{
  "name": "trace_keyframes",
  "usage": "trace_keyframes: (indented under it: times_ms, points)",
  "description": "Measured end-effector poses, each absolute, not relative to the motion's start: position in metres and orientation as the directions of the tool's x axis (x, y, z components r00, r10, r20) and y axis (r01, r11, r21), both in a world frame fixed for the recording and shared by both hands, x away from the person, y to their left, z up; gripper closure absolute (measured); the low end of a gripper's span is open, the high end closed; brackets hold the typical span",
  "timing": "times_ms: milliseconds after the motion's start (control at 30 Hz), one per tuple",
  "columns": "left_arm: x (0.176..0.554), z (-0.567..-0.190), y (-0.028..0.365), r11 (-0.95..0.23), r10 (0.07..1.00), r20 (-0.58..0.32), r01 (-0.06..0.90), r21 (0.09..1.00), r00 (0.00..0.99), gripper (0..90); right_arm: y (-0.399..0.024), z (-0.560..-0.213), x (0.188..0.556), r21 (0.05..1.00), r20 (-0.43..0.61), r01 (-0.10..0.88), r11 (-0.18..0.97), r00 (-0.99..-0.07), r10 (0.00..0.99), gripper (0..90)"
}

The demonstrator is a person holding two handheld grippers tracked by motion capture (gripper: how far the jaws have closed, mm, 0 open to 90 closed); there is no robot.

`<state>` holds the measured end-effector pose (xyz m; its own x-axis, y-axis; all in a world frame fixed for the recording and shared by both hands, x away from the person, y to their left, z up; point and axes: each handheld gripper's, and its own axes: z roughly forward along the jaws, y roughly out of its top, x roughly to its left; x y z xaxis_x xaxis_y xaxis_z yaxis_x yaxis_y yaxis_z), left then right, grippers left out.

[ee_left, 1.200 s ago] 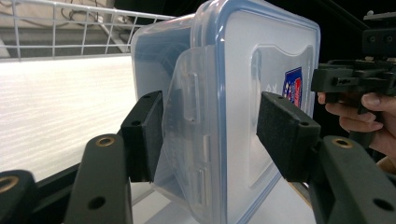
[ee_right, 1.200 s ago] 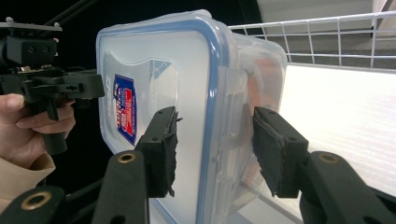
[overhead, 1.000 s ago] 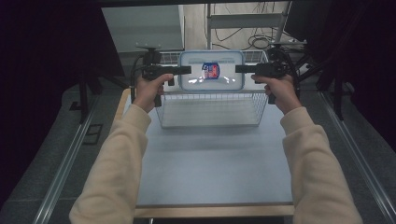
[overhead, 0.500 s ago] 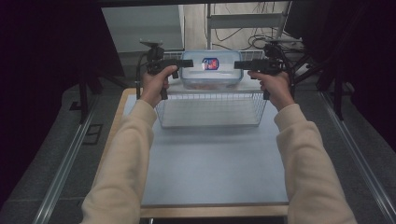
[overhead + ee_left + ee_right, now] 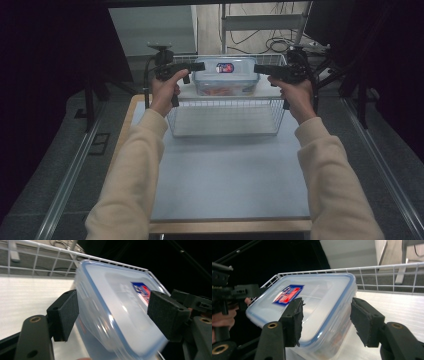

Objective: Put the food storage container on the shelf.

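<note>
At upper centre, the lidded container (image 5: 226, 76) lies crosswise in the wire basket (image 5: 225, 117), its ends between the loosely parted jaws of the left gripper (image 5: 199, 66) and right gripper (image 5: 259, 69), both just opening, gripping nothing.

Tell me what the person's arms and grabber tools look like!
Both arms wear long cream sleeves. The left gripper and right gripper are black, pistol-shaped tools with black cables. Their jaws end in flat, dark, foam-like pads with brass-coloured rivets.

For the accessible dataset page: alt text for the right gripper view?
A clear plastic container with a blue-rimmed lid and red-and-blue label sits in a white wire basket, its near end between the right gripper's open black jaws.
</note>
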<state>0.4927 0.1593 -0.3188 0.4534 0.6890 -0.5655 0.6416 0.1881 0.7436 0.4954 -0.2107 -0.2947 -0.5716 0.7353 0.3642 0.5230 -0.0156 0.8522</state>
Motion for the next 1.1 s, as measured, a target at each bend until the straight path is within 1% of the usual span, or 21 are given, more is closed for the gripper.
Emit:
trace_keyframes:
  times_ms: [167,367,467,533,633,700,800,1000,1100]
  points:
    - [0.464,-0.316,0.164,0.145,0.691,-0.521,0.610,0.779,0.501,25.1,-0.220,-0.295,0.473,0.872,0.310,0.487,0.049,-0.626,0.715,40.2]
    - [0.419,-0.321,0.172,0.128,0.671,-0.477,0.545,0.829,0.567,23.3,-0.228,-0.310,0.441,0.890,0.252,0.441,0.115,-0.686,0.683,36.5]
    - [0.394,-0.330,0.173,0.091,0.675,-0.438,0.523,0.848,0.594,23.2,-0.230,-0.320,0.423,0.895,0.237,0.425,0.139,-0.716,0.657,34.0]
    - [0.378,-0.339,0.171,0.066,0.674,-0.417,0.513,0.856,0.609,23.1,-0.231,-0.327,0.410,0.896,0.234,0.418,0.148,-0.730,0.642,33.0]
    - [0.354,-0.357,0.169,0.049,0.656,-0.417,0.517,0.855,0.629,22.8,-0.236,-0.342,0.392,0.900,0.235,0.407,0.154,-0.752,0.616,32.0]
    - [0.339,-0.370,0.166,0.023,0.650,-0.401,0.511,0.859,0.646,22.5,-0.239,-0.352,0.382,0.902,0.236,0.404,0.156,-0.760,0.605,31.8]
    - [0.320,-0.391,0.163,0.009,0.630,-0.400,0.509,0.861,0.665,22.3,-0.247,-0.370,0.369,0.898,0.253,0.414,0.152,-0.766,0.591,30.8]
    - [0.292,-0.428,0.155,-0.099,0.664,-0.310,0.491,0.866,0.681,21.7,-0.257,-0.406,0.346,0.878,0.278,0.447,0.169,-0.765,0.580,29.0]
    - [0.283,-0.448,0.151,-0.128,0.670,-0.308,0.514,0.848,0.675,21.3,-0.258,-0.424,0.335,0.866,0.287,0.465,0.183,-0.763,0.579,28.5]
